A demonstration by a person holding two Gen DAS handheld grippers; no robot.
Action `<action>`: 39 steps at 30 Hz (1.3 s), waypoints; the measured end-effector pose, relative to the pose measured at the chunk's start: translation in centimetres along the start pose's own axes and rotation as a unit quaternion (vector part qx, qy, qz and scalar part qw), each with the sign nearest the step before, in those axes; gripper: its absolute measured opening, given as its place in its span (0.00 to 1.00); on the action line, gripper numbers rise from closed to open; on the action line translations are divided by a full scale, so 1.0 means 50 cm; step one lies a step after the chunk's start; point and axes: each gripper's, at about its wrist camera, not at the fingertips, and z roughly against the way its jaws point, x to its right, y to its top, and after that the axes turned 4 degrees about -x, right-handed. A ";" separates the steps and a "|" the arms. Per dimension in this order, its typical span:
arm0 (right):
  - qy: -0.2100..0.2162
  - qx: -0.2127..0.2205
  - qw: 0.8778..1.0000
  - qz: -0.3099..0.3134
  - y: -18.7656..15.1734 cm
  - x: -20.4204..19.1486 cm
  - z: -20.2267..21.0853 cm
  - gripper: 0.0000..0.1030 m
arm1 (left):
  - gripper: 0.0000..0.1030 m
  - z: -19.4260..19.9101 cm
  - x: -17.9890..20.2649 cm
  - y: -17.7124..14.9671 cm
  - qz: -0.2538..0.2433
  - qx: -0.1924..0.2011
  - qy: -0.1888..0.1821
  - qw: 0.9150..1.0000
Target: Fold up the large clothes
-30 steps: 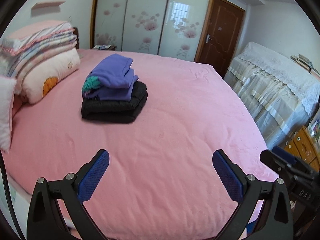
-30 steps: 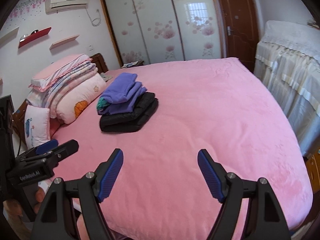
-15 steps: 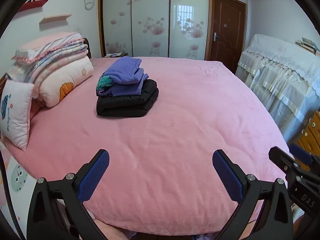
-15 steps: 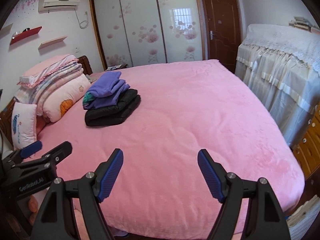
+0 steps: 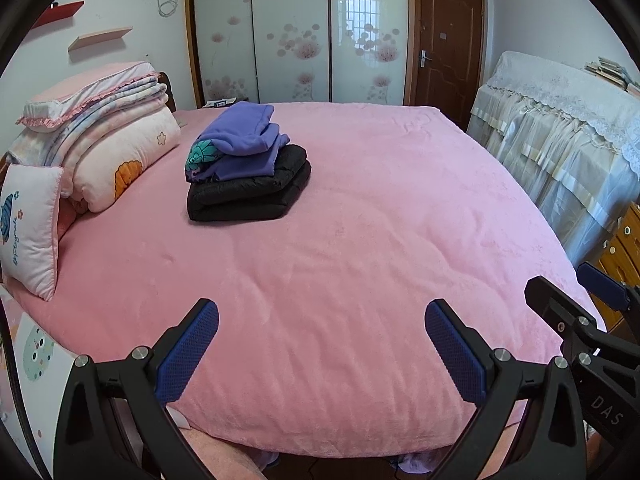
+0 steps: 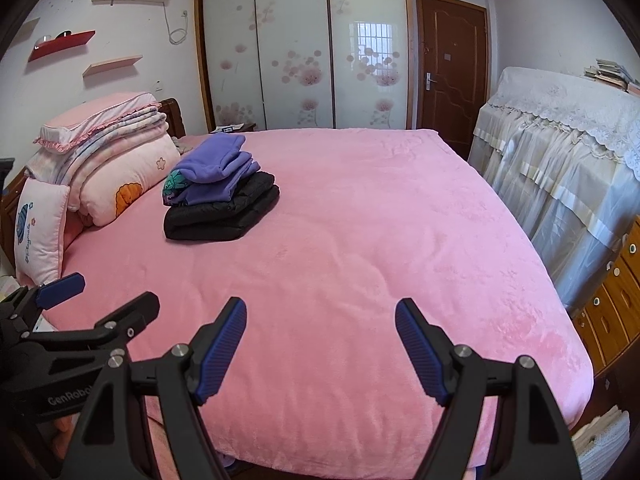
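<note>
A folded purple garment (image 5: 242, 140) lies on a folded black jacket (image 5: 250, 194) on the far left part of the pink bed (image 5: 360, 240). The same stack shows in the right wrist view, purple garment (image 6: 212, 172) on black jacket (image 6: 224, 212). My left gripper (image 5: 322, 338) is open and empty over the bed's near edge, far from the stack. My right gripper (image 6: 320, 336) is open and empty beside it. Each gripper shows at the edge of the other's view, the right one (image 5: 592, 320) and the left one (image 6: 80, 312).
Folded quilts and pillows (image 5: 100, 148) are piled at the bed's left end, with a small cushion (image 5: 30, 228) in front. A lace-covered piece of furniture (image 5: 568, 132) and wooden drawers (image 6: 616, 292) stand right of the bed. Wardrobe doors (image 5: 296, 36) and a brown door (image 5: 448, 40) are behind.
Both grippers have drawn back and lifted away from the bed, so more of the bed's near edge and the room shows. The stack has not moved. Both stay open.
</note>
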 end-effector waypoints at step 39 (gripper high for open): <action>0.004 -0.007 1.000 0.001 -0.009 0.000 -0.009 0.75 | 0.97 -0.013 0.000 -0.015 0.021 -0.021 0.009 1.000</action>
